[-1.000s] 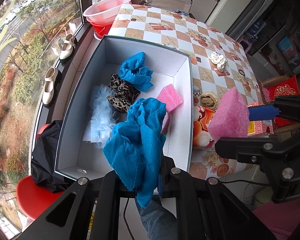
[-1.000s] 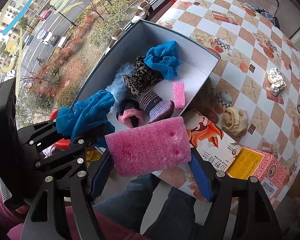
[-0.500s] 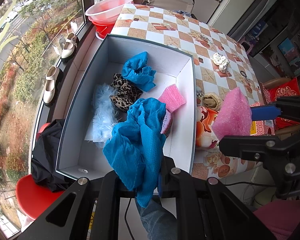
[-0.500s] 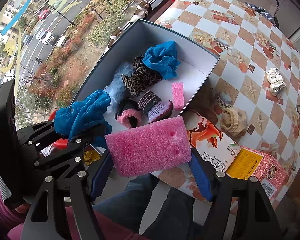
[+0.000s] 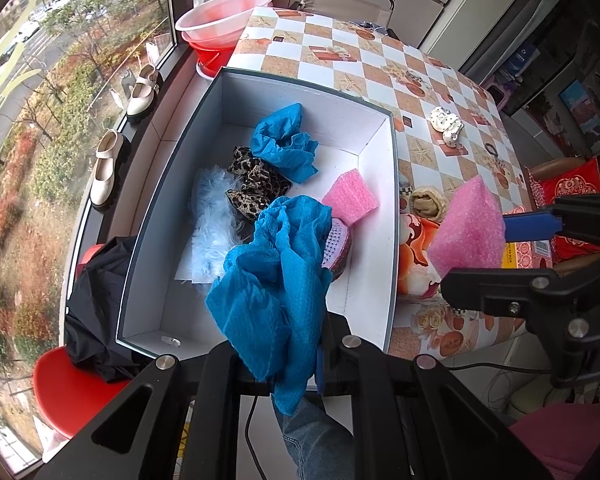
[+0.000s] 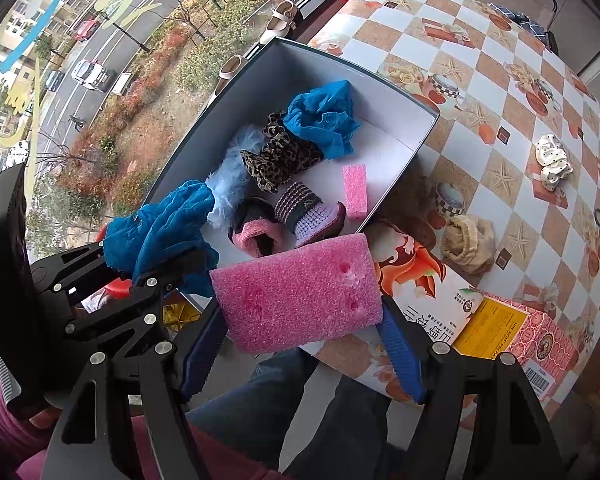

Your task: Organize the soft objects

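Note:
My left gripper (image 5: 296,364) is shut on a crumpled blue cloth (image 5: 276,288), which hangs over the near end of an open grey box (image 5: 260,100) with a white inside. My right gripper (image 6: 302,308) is shut on a big pink foam block (image 6: 296,292), held beside the box's right wall and above a printed carton. Inside the box lie another blue cloth (image 5: 284,144), a leopard-print piece (image 5: 256,188), a pale blue fluffy item (image 5: 212,220), a small pink foam piece (image 5: 350,198) and knitted booties (image 6: 308,212).
On the checked tablecloth right of the box sit a rolled beige sock (image 5: 428,202), a white dotted item (image 5: 446,124) and a printed carton (image 6: 432,292). A pink basin (image 5: 224,16) stands at the far corner. Shoes (image 5: 142,92) line the window sill.

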A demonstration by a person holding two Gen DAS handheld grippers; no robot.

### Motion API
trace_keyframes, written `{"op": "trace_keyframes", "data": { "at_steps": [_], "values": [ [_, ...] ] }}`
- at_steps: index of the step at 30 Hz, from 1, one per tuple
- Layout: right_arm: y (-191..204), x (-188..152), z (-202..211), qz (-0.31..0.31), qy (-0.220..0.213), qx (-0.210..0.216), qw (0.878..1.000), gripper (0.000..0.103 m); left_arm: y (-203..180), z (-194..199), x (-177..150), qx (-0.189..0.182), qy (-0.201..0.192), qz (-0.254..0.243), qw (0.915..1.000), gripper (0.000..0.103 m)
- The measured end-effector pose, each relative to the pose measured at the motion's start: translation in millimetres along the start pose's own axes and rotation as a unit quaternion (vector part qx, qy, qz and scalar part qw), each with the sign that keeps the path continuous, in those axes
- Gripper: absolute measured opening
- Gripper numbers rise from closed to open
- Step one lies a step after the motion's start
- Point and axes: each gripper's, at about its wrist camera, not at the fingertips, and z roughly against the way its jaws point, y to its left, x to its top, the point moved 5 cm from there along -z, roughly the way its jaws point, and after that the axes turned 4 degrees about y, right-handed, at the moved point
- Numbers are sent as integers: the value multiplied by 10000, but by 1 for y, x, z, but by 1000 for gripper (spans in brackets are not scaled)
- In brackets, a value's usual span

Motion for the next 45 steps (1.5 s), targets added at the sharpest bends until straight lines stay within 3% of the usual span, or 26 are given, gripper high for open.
{"op": "trace_keyframes", "data": {
  "at_steps": [12,41,42,44,45],
  "values": [
    [4,11,-12,74,141,49,9999,75,16,-4,-2,141,36,261,9996,14],
    [23,35,-25,352,195,71,9992,75,17,-10,1,196,44,369,9991,15],
    [24,36,-25,358,191,93,9991,75,16,-9,2,216,15,355,9991,16],
    [26,37,-25,377,168,143,9990,75,15,-7,2,250,-19,339,9991,30],
    [26,38,-25,379,151,182,9990,76,15,-7,3,271,-12,336,9991,49]
  ]
}}
